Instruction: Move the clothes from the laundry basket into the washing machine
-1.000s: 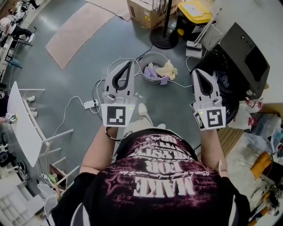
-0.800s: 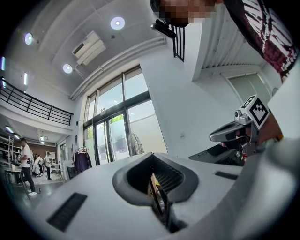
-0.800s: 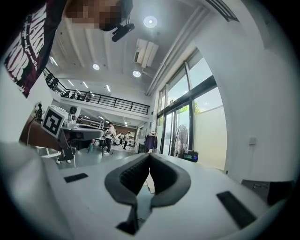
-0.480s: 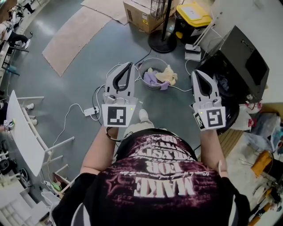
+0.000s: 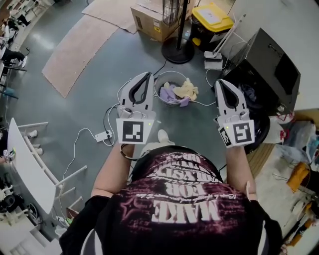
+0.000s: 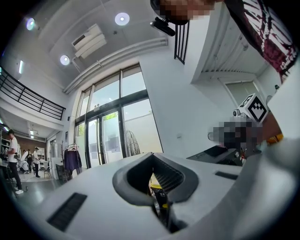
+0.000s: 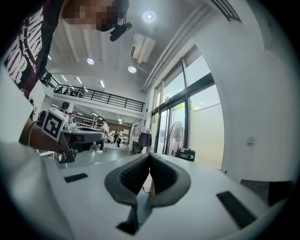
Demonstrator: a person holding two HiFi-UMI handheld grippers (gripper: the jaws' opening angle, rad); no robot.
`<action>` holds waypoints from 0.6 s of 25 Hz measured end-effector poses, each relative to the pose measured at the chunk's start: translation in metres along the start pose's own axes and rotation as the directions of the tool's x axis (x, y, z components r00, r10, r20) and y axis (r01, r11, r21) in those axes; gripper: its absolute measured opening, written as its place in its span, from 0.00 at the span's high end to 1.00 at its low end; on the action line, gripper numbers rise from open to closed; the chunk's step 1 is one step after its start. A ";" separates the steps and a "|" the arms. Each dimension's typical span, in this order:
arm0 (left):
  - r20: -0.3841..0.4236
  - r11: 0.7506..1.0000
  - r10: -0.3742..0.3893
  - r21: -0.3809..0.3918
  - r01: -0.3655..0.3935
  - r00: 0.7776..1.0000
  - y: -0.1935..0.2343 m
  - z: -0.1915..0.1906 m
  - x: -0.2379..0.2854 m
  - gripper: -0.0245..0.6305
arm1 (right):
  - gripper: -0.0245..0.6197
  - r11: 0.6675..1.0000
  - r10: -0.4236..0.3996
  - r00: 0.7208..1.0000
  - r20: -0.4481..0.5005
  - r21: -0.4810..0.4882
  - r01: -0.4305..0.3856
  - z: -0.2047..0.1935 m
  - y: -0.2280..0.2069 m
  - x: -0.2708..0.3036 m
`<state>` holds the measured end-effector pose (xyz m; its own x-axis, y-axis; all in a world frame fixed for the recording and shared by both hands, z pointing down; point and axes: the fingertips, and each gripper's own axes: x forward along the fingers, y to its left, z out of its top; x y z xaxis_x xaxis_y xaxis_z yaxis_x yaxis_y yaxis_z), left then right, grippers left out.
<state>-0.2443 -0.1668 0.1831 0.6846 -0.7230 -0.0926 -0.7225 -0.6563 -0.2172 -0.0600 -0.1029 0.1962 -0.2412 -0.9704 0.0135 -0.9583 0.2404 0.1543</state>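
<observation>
Left gripper point(image 5: 147, 75), right gripper point(image 5: 220, 82): fingers pressed together, empty; laundry basket point(image 5: 168, 103) nearer than before.

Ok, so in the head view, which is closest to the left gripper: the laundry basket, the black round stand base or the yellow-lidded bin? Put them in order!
1. Laundry basket: on the floor just right of the left gripper.
2. Black round stand base: beyond the basket, higher in the picture.
3. Yellow-lidded bin: farthest, at the top right.
</observation>
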 end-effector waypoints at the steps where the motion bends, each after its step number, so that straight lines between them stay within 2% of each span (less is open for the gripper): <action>1: 0.001 1.000 -0.005 -0.009 0.005 1.000 0.004 -0.003 0.003 0.96 | 0.95 1.000 -0.008 1.000 -0.002 0.001 0.008 0.000 0.000 0.003; 4: 0.004 0.999 -0.021 -0.045 0.022 1.000 0.011 -0.009 0.012 0.96 | 0.95 1.000 -0.031 0.999 -0.011 0.002 0.031 -0.001 -0.001 0.008; 8: 0.009 0.996 -0.080 -0.035 0.080 0.997 0.010 -0.015 0.022 0.96 | 0.95 0.998 -0.064 0.998 -0.021 -0.004 0.064 -0.001 0.000 0.010; 11: 0.014 0.993 -0.099 -0.063 0.100 0.995 0.010 -0.020 0.028 0.96 | 0.95 0.996 -0.084 0.996 -0.044 0.008 0.084 -0.008 -0.002 0.010; 15: -0.022 0.992 -0.109 -0.073 0.107 0.994 0.011 -0.035 0.028 0.96 | 0.95 0.995 -0.097 0.993 -0.066 0.030 0.099 -0.020 -0.008 0.010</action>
<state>-0.2364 -0.2023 0.2122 0.7572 -0.6515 -0.0473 -0.6499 -0.7441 -0.1549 -0.0520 -0.1152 0.2151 -0.1368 -0.9885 0.0639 -0.9816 0.1439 0.1257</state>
